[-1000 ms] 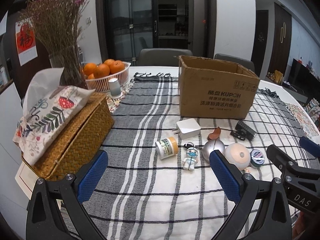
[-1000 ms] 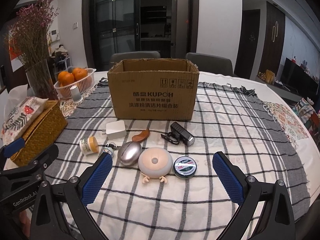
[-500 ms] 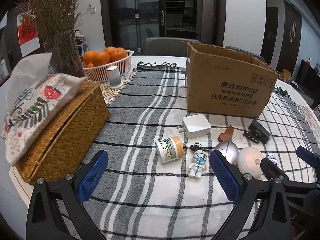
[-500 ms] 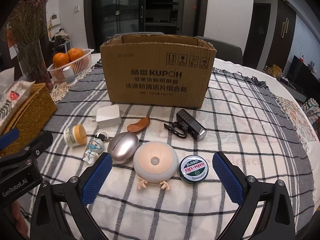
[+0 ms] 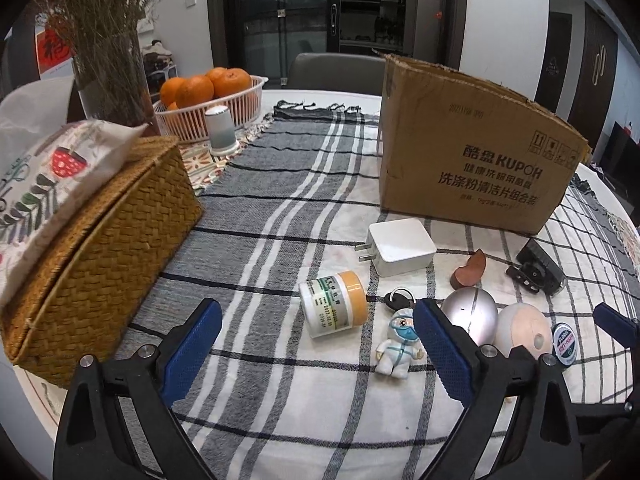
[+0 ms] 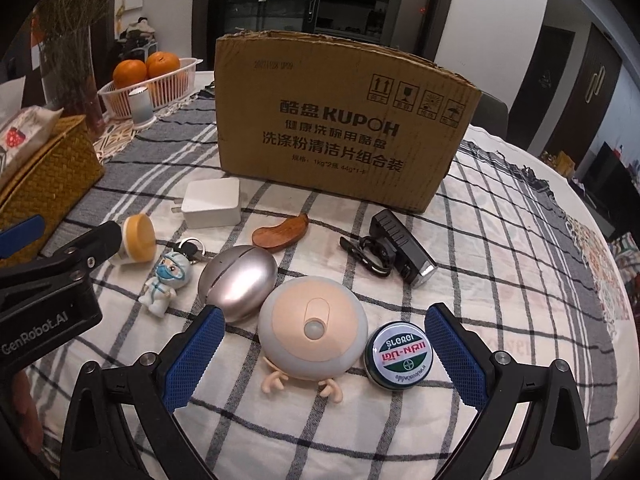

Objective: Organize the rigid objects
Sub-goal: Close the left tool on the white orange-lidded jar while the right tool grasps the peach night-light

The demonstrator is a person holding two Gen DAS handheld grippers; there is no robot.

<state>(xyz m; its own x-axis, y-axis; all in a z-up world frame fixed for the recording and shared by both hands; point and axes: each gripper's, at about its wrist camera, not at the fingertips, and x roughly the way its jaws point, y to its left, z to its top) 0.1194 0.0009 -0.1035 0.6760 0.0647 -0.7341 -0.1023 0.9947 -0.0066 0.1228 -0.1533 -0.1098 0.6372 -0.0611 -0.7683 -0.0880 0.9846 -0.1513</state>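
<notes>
Small objects lie on the checked cloth before an open cardboard box (image 6: 344,120): a white charger (image 6: 212,202), an orange-capped jar (image 5: 334,310), a nurse figurine keychain (image 5: 398,338), a silver egg (image 6: 238,276), a round peach night light (image 6: 312,326), a green balm tin (image 6: 400,350), a brown wooden piece (image 6: 282,232) and a black bike light (image 6: 400,248). My left gripper (image 5: 316,352) is open, low over the cloth, with the jar and figurine just ahead between its fingers. My right gripper (image 6: 320,354) is open, with the night light and tin between its fingers.
A woven tissue box (image 5: 96,248) stands at the left. Behind it are a vase of dried flowers (image 5: 108,48), a white basket of oranges (image 5: 208,100) and a small white cup (image 5: 221,130). Chairs stand beyond the table's far edge.
Both grippers have moved forward and lower toward the objects. The right gripper's fingers now flank the night light and tin. Both stay open and empty.
</notes>
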